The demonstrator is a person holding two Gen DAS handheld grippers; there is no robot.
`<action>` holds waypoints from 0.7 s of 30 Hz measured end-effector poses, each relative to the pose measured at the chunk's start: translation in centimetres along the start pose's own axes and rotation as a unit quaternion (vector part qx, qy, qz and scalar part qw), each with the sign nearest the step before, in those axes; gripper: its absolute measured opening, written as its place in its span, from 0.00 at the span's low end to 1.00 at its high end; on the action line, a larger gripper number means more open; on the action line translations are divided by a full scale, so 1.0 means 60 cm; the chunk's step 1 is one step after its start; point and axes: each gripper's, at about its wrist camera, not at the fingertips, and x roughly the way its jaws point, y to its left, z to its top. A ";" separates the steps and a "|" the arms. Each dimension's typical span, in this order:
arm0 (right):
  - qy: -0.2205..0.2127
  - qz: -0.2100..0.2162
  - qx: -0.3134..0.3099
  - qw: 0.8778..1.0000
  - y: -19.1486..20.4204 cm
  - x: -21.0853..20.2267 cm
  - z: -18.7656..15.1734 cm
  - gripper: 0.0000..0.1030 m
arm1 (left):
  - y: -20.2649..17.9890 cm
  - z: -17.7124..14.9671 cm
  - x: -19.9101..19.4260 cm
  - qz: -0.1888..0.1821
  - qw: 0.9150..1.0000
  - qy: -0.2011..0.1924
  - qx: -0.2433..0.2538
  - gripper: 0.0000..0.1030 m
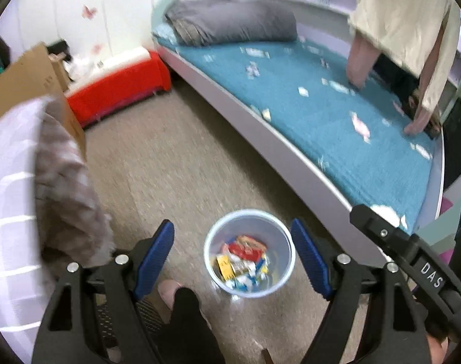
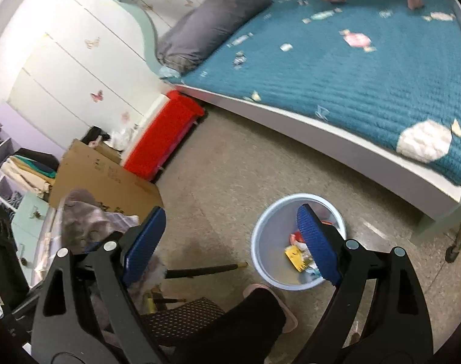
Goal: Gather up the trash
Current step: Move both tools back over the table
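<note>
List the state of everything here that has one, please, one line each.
left gripper: open, empty
right gripper: open, empty
bin: upright on the floor, partly filled with wrappers
bed: strewn with wrappers
cardboard box: open

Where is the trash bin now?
The trash bin stands on the floor beside the bed, seen between the left gripper's fingers.

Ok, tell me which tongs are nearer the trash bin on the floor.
Hard to call; the left looks slightly nearer. The left tongs hang open with the trash bin centred between their fingers. The right tongs are open too, with the bin under their right finger.
</note>
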 end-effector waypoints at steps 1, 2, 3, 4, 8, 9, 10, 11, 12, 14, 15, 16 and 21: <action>-0.006 0.009 -0.004 1.000 0.013 -0.013 0.002 0.84 | 0.004 0.001 -0.020 -0.001 1.000 -0.016 -0.002 0.76; -0.011 0.016 -0.006 1.000 0.022 -0.022 0.005 0.84 | 0.008 0.002 -0.041 0.000 1.000 -0.031 -0.005 0.76; -0.016 0.024 -0.012 1.000 0.037 -0.033 0.007 0.84 | 0.014 0.004 -0.064 0.004 0.999 -0.046 -0.006 0.76; -0.018 0.029 -0.017 0.999 0.049 -0.038 0.008 0.85 | 0.025 0.006 -0.096 0.011 0.998 -0.068 -0.009 0.76; -0.028 0.063 -0.055 0.996 0.129 -0.072 0.011 0.85 | 0.071 0.012 -0.180 0.028 0.993 -0.111 -0.024 0.76; -0.027 0.071 -0.064 0.995 0.147 -0.077 0.010 0.85 | 0.085 0.013 -0.198 0.031 0.992 -0.118 -0.031 0.77; -0.024 0.079 -0.074 0.994 0.167 -0.081 0.009 0.85 | 0.109 0.013 -0.222 0.030 0.991 -0.125 -0.042 0.79; -0.019 0.092 -0.087 0.992 0.196 -0.085 0.006 0.85 | 0.126 0.014 -0.236 0.030 0.990 -0.128 -0.049 0.80; -0.015 0.101 -0.096 0.990 0.218 -0.087 0.002 0.86 | 0.143 0.013 -0.252 0.031 0.989 -0.134 -0.058 0.81; -0.005 0.123 -0.121 0.985 0.270 -0.089 -0.010 0.86 | 0.190 0.007 -0.285 0.045 0.985 -0.145 -0.078 0.83; 0.000 0.132 -0.133 0.982 0.296 -0.088 -0.016 0.86 | 0.207 0.004 -0.295 0.052 0.984 -0.147 -0.085 0.83; 0.008 0.139 -0.150 0.979 0.330 -0.084 -0.024 0.86 | 0.235 0.001 -0.307 0.063 0.982 -0.149 -0.094 0.83; 0.045 0.159 -0.214 0.963 0.458 -0.048 -0.066 0.86 | 0.378 -0.025 -0.342 0.123 0.970 -0.142 -0.154 0.83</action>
